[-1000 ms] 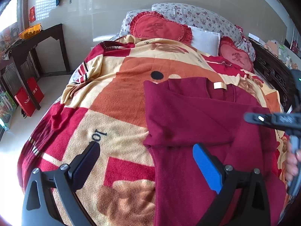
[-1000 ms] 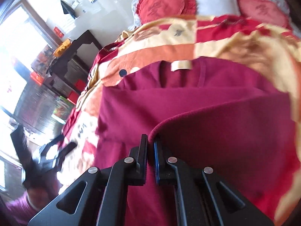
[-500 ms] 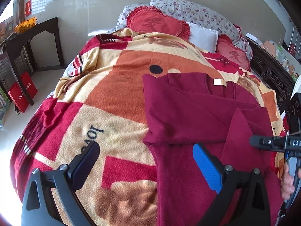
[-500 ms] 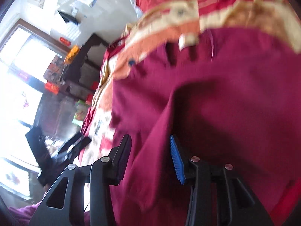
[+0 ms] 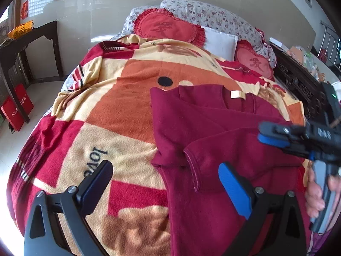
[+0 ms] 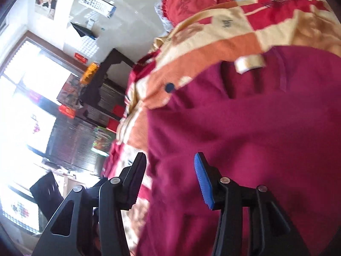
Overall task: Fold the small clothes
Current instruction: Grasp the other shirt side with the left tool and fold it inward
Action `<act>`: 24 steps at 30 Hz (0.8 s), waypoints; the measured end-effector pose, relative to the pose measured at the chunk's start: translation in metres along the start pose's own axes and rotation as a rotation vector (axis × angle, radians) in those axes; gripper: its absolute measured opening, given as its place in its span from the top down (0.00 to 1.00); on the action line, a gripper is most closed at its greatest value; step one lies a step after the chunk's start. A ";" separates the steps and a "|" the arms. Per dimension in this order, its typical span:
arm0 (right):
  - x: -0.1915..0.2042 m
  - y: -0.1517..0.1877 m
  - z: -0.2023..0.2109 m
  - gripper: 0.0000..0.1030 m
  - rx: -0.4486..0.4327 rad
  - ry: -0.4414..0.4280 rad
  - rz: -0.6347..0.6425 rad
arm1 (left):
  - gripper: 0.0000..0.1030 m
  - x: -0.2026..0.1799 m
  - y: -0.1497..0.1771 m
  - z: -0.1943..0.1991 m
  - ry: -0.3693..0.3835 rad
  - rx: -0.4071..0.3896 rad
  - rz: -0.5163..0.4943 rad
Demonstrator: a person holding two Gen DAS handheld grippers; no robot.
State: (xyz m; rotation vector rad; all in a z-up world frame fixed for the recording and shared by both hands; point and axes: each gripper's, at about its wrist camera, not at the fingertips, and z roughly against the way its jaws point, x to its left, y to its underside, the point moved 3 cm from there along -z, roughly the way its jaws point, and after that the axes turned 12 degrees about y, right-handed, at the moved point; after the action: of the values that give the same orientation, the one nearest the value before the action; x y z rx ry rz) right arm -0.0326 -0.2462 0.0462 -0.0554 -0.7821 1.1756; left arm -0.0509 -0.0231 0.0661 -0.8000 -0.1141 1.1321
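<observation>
A dark red shirt (image 5: 204, 123) lies flat on a patterned blanket (image 5: 119, 115), its cream neck label (image 5: 237, 95) at the far end. Both sleeves are folded inward, and one sleeve hem (image 5: 191, 170) lies across the chest. My left gripper (image 5: 166, 183) hovers open over the shirt's left side, holding nothing. My right gripper (image 5: 264, 134), held by a hand (image 5: 315, 194), hangs over the shirt's right part. In the right wrist view the right gripper (image 6: 170, 170) has its jaws opening above the shirt (image 6: 255, 128), and the pads press on nothing.
Heart-shaped red cushions (image 5: 168, 26) and a white pillow (image 5: 220, 41) lie at the bed's head. A dark wooden table (image 5: 27, 38) and red bags (image 5: 17, 108) stand on the floor to the left. A carved dark bed frame (image 5: 298, 81) runs along the right.
The right gripper let go of the sleeve edge and its jaws spread apart. The sleeve now lies folded across the shirt. The left gripper stayed open and tilted slightly.
</observation>
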 end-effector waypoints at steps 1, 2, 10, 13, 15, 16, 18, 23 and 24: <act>-0.007 0.004 0.006 0.73 -0.001 0.013 0.005 | 0.02 -0.003 -0.001 -0.007 0.003 0.009 -0.006; -0.015 0.010 0.012 0.73 -0.005 0.031 0.010 | 0.02 -0.006 -0.001 -0.014 0.005 0.021 -0.012; -0.081 0.047 0.055 0.73 -0.019 0.096 -0.110 | 0.18 -0.032 0.012 -0.057 0.043 0.122 -0.018; -0.095 0.055 0.067 0.73 -0.031 0.119 -0.120 | 0.32 -0.035 0.013 -0.069 0.027 0.136 -0.014; -0.103 0.057 0.076 0.73 -0.056 0.136 -0.131 | 0.69 -0.036 0.014 -0.077 0.019 0.153 -0.015; -0.109 0.056 0.083 0.73 -0.077 0.154 -0.137 | 0.78 -0.035 0.013 -0.078 0.017 0.162 -0.012; -0.123 0.052 0.098 0.73 -0.122 0.198 -0.162 | 0.87 -0.038 0.010 -0.071 0.057 0.152 0.004; -0.166 0.030 0.126 0.67 -0.206 0.294 -0.251 | 0.88 -0.056 -0.016 -0.036 0.105 0.067 -0.059; -0.175 0.025 0.130 0.65 -0.219 0.325 -0.262 | 0.88 -0.059 -0.021 -0.032 0.111 0.054 -0.067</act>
State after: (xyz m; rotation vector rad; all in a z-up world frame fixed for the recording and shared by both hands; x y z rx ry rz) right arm -0.1544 -0.4281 0.0409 -0.3096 -0.6054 0.8032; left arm -0.0467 -0.0926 0.0743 -0.8032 -0.0173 1.0211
